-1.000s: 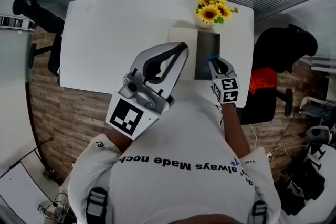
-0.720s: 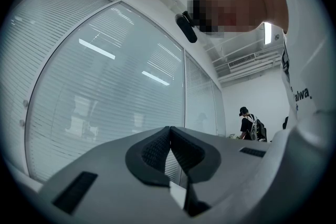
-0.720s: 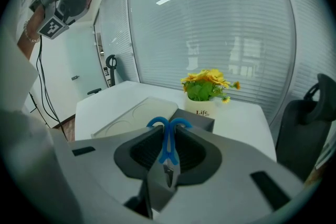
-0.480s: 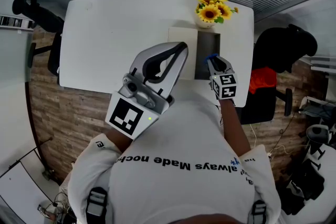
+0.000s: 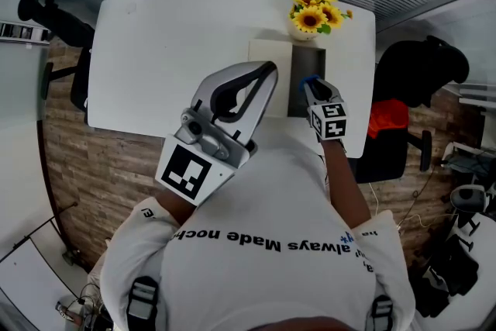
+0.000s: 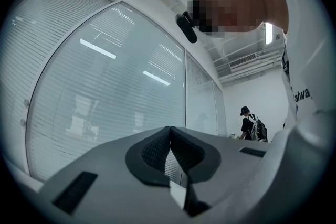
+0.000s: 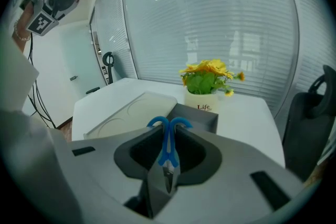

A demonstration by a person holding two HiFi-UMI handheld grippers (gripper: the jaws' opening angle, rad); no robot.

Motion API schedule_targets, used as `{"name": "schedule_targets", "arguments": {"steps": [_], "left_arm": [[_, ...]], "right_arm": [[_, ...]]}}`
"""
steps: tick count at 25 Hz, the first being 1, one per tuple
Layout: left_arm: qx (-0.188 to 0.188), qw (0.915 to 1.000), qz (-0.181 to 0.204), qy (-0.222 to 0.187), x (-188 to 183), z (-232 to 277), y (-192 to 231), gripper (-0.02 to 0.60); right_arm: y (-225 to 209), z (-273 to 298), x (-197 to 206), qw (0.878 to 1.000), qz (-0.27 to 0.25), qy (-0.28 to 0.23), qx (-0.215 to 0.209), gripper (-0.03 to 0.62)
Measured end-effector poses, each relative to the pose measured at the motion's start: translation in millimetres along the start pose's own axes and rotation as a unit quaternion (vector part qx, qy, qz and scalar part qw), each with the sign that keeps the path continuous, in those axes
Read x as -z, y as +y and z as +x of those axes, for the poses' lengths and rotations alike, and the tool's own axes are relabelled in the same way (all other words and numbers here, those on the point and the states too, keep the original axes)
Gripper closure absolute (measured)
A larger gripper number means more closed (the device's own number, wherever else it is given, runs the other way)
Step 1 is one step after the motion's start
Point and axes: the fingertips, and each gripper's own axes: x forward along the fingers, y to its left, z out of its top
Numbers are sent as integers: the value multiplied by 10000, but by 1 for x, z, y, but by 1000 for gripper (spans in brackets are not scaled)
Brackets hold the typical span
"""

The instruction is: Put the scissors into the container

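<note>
The scissors point(image 7: 168, 144) are clamped in the right gripper point(image 5: 309, 82), held at the 6 o'clock end of the container point(image 5: 308, 58), apparently above it. The left gripper point(image 5: 270, 70) is clenched on nothing at the container's 9 o'clock.

The scissors point(image 7: 168, 136) have blue handles, the container point(image 7: 203, 116) is dark grey, the sunflowers point(image 5: 312, 14) yellow, the table point(image 5: 170, 50) white.

Your white table point(image 5: 170, 50) stands on a wood-patterned floor point(image 5: 70, 151). Read the head view as a dial centred on the table top. A white pot of sunflowers point(image 5: 308, 21) stands at 2 o'clock, near the far right corner. The dark grey container point(image 5: 308, 64) sits at 3 to 4 o'clock, just on your side of the pot. A flat white tray point(image 5: 269, 52) with round outlines lies right beside the container, at 9 o'clock from it.
</note>
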Motion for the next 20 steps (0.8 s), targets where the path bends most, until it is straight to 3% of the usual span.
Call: {"name": "schedule_targets", "arguments": {"steps": [20], "left_arm": [[-36, 10000, -33, -3, 0, -2, 7, 561]], "right_arm": [[-10, 36, 5, 9989, 309, 340, 36, 510]]}}
